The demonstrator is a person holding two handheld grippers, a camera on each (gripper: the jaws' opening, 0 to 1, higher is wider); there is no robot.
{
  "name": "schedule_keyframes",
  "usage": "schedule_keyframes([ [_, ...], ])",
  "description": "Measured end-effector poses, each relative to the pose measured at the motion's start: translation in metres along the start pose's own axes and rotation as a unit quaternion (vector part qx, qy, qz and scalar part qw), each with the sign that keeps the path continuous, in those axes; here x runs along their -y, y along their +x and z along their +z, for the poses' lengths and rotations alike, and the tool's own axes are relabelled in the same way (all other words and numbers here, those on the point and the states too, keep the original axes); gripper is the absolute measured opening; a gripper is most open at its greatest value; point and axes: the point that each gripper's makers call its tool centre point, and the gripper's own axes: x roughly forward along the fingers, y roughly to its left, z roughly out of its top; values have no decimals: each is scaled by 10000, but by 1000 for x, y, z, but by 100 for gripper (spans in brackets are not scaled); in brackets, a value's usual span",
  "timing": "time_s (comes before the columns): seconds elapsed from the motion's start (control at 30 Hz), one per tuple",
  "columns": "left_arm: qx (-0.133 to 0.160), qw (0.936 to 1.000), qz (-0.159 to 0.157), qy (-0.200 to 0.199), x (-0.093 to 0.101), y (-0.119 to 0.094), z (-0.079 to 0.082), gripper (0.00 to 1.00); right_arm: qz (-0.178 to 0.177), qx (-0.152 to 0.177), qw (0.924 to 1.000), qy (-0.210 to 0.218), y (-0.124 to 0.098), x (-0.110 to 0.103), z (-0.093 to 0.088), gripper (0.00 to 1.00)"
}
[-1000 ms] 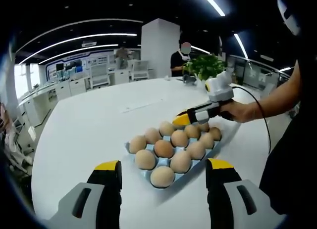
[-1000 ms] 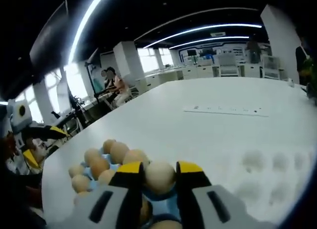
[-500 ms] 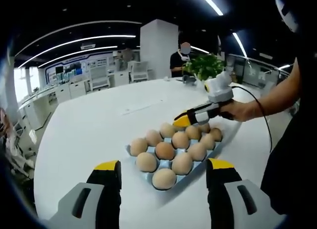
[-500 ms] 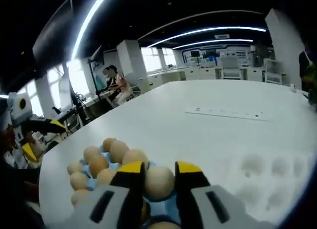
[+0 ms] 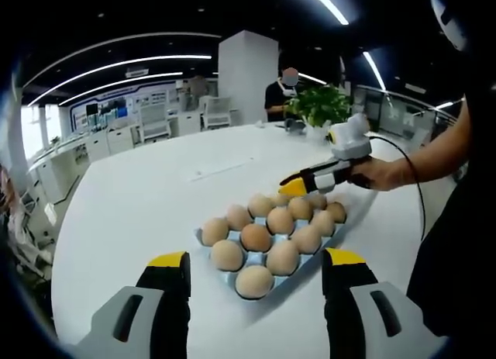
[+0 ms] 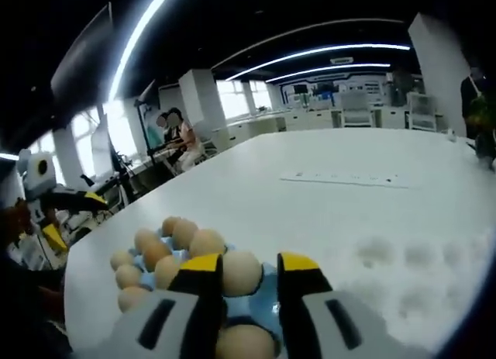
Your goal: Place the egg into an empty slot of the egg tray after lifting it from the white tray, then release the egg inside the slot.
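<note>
- Between the yellow-tipped fingers of the right gripper [image 6: 242, 267], a brown egg [image 6: 239, 273] sits over the near end of the light blue egg tray [image 6: 267, 293]; whether the fingers press it or have let go, I cannot tell.
- Beside it, more brown eggs [image 6: 159, 250] fill the tray's slots.
- On the white tabletop [image 5: 147, 204], in the left gripper view, the blue tray [image 5: 232, 275] lies ahead of the left gripper [image 5: 256, 260], whose fingers stand wide apart and hold nothing.
- At the tray's far end, the right gripper [image 5: 294, 187] is held by a person's hand [image 5: 380, 173].
- Beyond, a green potted plant [image 5: 319, 105] stands on the tabletop.
</note>
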Motion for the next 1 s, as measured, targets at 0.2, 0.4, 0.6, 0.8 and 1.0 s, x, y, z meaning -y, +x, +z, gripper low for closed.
schedule_keyframes([
  [0.2,-10,10000,-6,9,0,1,0,69,-250,159,9995,139,-21,18,4,27],
  [0.4,-8,10000,-64,10,4,5,1,68,-762,342,9961,285,-48,56,6,27],
  [0.6,-4,10000,-70,8,5,4,1,68,-1406,429,9889,225,-77,97,6,27],
  [0.8,-21,10000,-52,13,3,4,0,68,-2007,447,9783,258,-113,142,0,27],
  [1.0,-25,10000,-59,-13,3,4,0,68,-2662,449,9626,244,-149,182,-5,27],
])
